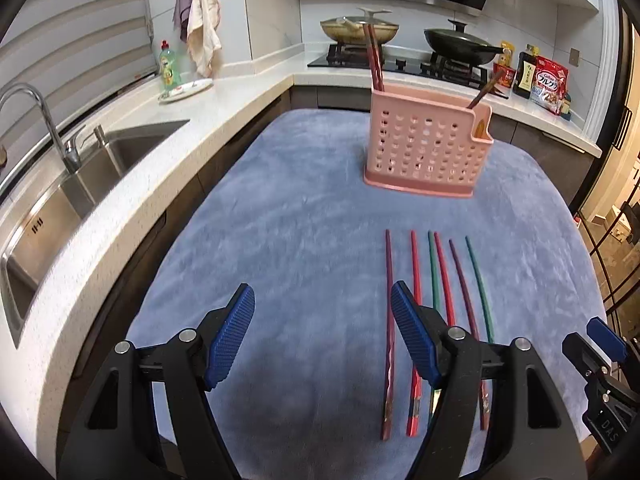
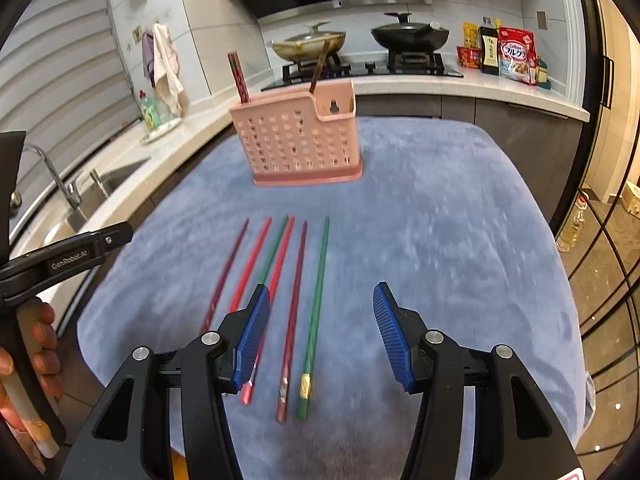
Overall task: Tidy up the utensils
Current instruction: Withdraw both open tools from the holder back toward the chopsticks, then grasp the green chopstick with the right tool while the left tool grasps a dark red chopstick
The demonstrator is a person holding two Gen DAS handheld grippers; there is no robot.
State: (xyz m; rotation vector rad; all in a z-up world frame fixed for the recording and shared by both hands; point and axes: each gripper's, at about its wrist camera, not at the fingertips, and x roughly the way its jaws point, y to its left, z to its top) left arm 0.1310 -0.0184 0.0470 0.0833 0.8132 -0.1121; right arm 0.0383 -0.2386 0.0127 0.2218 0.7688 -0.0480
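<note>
— Chopsticks first, from the left wrist view?

— Six chopsticks [image 1: 436,308] lie loose in a near-parallel row on the blue cloth [image 1: 304,220] covering the worktop, tips toward the pink holder [image 1: 426,146]. The left gripper [image 1: 322,336] hangs just left of the row with its jaws wide apart and nothing between them; its right finger overlaps the nearest sticks in the picture, and I cannot tell if it touches them.

— Room on that side?

— Bare cloth runs left of the jaws to the cloth's edge, then a gap, then the white counter [image 1: 132,184] with the sink [image 1: 92,176]. The holder stands upright well beyond the row, near the cloth's far edge, with chopsticks in its left end and another in its right pocket.

— And the right wrist view?

— The right gripper [image 2: 322,334] is open too, empty, its jaws straddling the two rightmost sticks, a dark red one [image 2: 294,312] and a green one [image 2: 316,312]. Its left finger [image 2: 252,336] covers part of a red stick.

— Free space?

— Open cloth [image 2: 460,220] stretches right of the green stick to the worktop's edge. At far left the other gripper's body [image 2: 64,258] and the hand [image 2: 42,344] holding it show.
</note>
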